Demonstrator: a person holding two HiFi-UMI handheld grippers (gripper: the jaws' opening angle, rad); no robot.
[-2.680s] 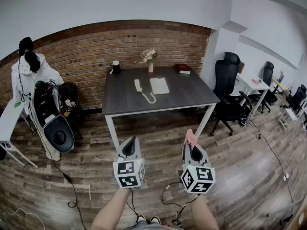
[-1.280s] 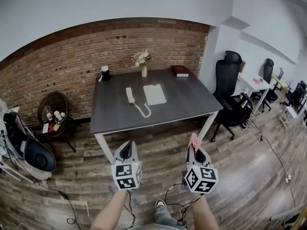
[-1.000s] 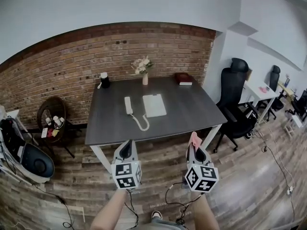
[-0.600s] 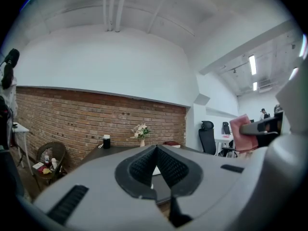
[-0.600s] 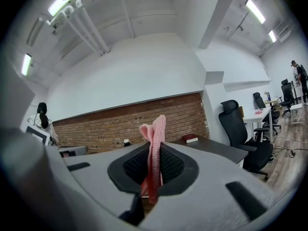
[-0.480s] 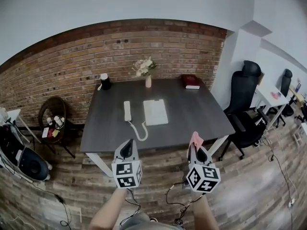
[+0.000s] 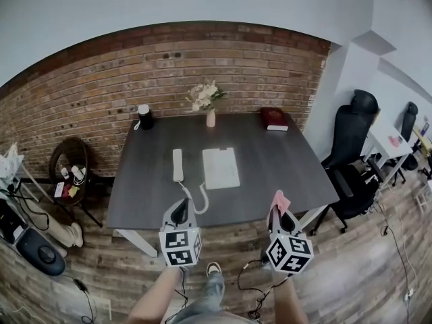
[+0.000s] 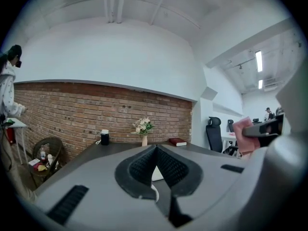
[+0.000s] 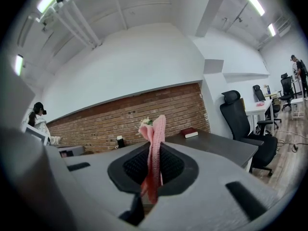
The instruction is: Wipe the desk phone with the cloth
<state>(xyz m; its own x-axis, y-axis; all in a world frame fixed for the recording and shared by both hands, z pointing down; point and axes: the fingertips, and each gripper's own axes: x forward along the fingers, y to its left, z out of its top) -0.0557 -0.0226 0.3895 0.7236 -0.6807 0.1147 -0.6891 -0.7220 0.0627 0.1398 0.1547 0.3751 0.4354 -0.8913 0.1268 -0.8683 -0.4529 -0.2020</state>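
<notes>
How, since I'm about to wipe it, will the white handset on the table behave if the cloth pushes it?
Probably slides easily: the handset lies flat and loose on the smooth dark table. Its curly cord looks slack, so it would likely stretch first, then tug the phone base. Looks light; steadying it may help.

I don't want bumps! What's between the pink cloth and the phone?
Only bare table shows between the cloth and the phone, in the head view.

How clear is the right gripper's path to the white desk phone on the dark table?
Probably yes, clear: the right gripper, shut on the pink knitted cloth, faces the white desk phone across bare dark table; the flower vase and red book stand behind it.
</notes>
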